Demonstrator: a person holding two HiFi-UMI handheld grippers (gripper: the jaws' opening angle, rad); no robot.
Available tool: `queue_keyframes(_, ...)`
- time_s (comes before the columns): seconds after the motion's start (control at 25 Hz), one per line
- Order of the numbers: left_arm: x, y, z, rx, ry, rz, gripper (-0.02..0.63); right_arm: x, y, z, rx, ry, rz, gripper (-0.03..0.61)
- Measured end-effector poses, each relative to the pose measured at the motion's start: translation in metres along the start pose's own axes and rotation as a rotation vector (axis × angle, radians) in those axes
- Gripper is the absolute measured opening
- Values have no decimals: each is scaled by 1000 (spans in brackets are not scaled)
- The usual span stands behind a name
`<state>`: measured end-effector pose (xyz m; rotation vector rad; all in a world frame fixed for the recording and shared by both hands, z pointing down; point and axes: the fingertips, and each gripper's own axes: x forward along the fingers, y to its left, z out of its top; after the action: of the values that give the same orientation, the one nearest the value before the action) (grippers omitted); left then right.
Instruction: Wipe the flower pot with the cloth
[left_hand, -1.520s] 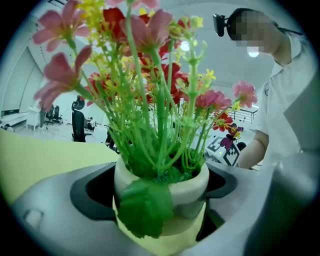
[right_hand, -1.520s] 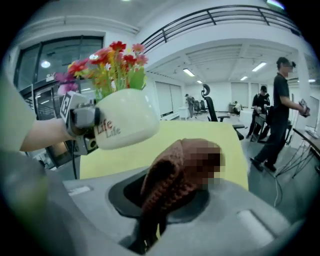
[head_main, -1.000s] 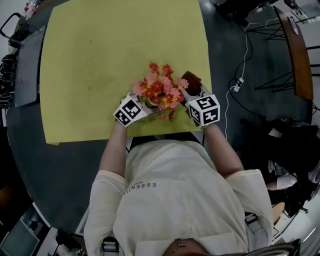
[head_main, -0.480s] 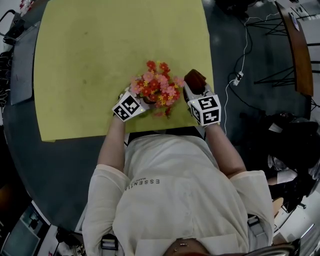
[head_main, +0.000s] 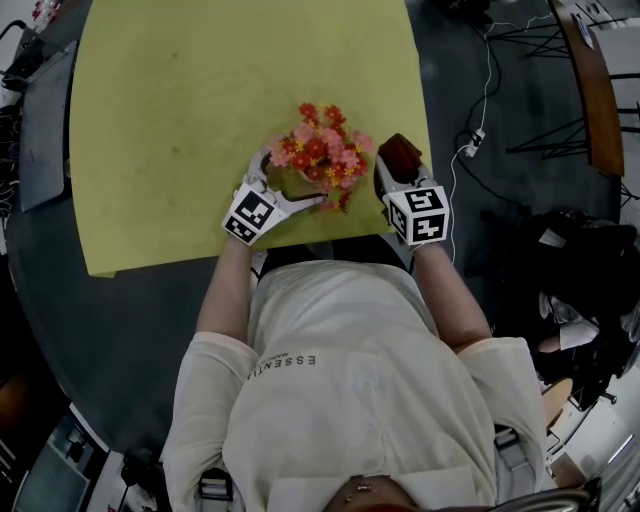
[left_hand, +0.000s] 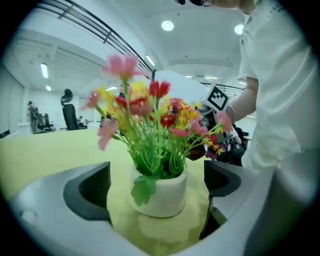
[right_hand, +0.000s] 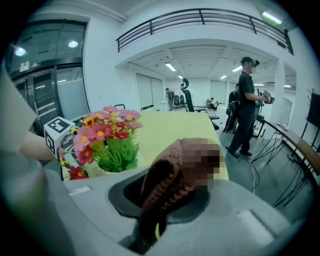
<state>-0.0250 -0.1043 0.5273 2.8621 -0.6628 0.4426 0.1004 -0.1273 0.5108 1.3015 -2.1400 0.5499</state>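
Table (head_main: 60, 300): dark top, seen from above in the head view; it fills the left and lower left of that frame.
Mat (head_main: 200, 100): yellow sheet laid flat on the table, taking up the upper left and centre of the head view.
Flower pot (left_hand: 160, 192): small, white and round. It stands upright on the mat, just right of centre in the head view and close to the mat's lower edge.
Flowers (head_main: 320, 155): red, pink and yellow blooms on green stems. They rise from the pot and hide its rim from above.
Left gripper (head_main: 282, 187): at the lower left of the flowers in the head view, reaching in around the pot.
Left fingers (left_hand: 95, 185): apart, and they have just been opening wider. The pot stands between them, with a strip of mat showing on each side, and neither pad touches it.
Right gripper (head_main: 400, 170): just right of the flowers in the head view, apart from the pot.
Cloth (right_hand: 170, 175): brown knitted fabric, bunched up and sticking out forward of the right gripper.
Right fingers (right_hand: 122, 195): clamped on the cloth.
Bystander (right_hand: 247, 105): stands in dark clothing on the floor beyond the table, at the upper right of the right gripper view.
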Motion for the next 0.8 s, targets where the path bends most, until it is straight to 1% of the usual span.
queue_keyframes(0.04,-12,2,6,-18,-33,55,603,-5,4,0,5,-7,-7,46)
queue_keyframes(0.08,-26,5,13,-33,-64,115,566,-11,9,1,11,-15,-16,46)
queue_keyframes(0.16,-53,11,24,-36,-102,232,435,-24,20,2,21,-40,-42,46)
queue_keyframes(0.24,-76,16,34,-14,-124,325,291,-34,30,2,24,-67,-71,46)
queue_keyframes(0.32,-95,18,46,-8,-164,399,165,-44,42,-3,20,-82,-94,46)
queue_keyframes(0.4,-112,11,54,-17,-204,441,29,-55,55,-12,15,-89,-109,46)
queue_keyframes(0.44,-117,4,56,-12,-212,444,11,-60,62,-18,15,-93,-111,46)
queue_keyframes(0.56,-124,-24,60,15,-211,433,11,-75,79,-28,9,-113,-94,46)
queue_keyframes(0.68,-124,-61,60,-16,-214,468,11,-98,85,-40,-12,-143,-40,46)
queue_keyframes(0.8,-127,-98,63,-50,-228,528,11,-124,84,-54,-42,-166,16,46)
